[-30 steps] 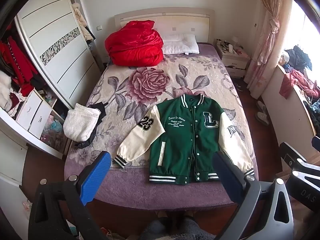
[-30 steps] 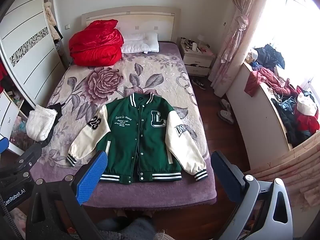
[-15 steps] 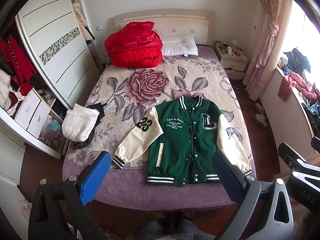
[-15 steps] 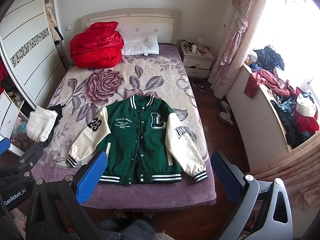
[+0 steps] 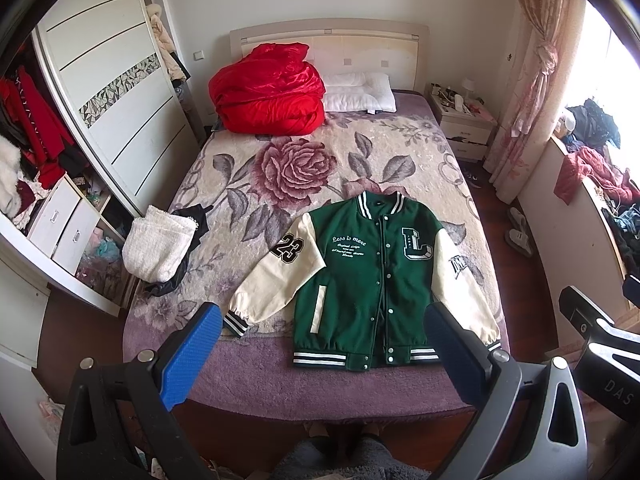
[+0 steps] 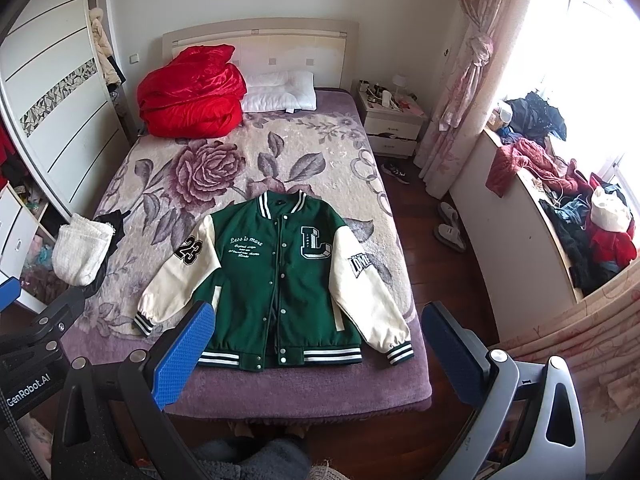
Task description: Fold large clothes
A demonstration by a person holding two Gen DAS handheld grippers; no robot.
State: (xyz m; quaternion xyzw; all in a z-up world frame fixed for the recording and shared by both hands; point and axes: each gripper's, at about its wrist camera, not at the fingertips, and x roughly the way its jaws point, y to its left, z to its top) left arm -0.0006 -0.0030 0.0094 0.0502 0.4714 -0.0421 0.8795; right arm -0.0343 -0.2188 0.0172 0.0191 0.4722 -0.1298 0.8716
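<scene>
On the bed (image 5: 248,364), near its foot edge: one green varsity jacket (image 5: 368,280), laid flat, front up, snapped shut, cream sleeves angled outward. Your left gripper (image 5: 320,354) hangs above the foot of the bed, fingers spread wide, holding nothing. Your right gripper (image 6: 316,350): likewise spread and empty, just beside the left. At the headboard end: red quilt (image 5: 268,90), bundled; white pillow (image 5: 358,92) touching it. At the bed's left edge: folded white knit (image 5: 158,248) on a dark garment.
</scene>
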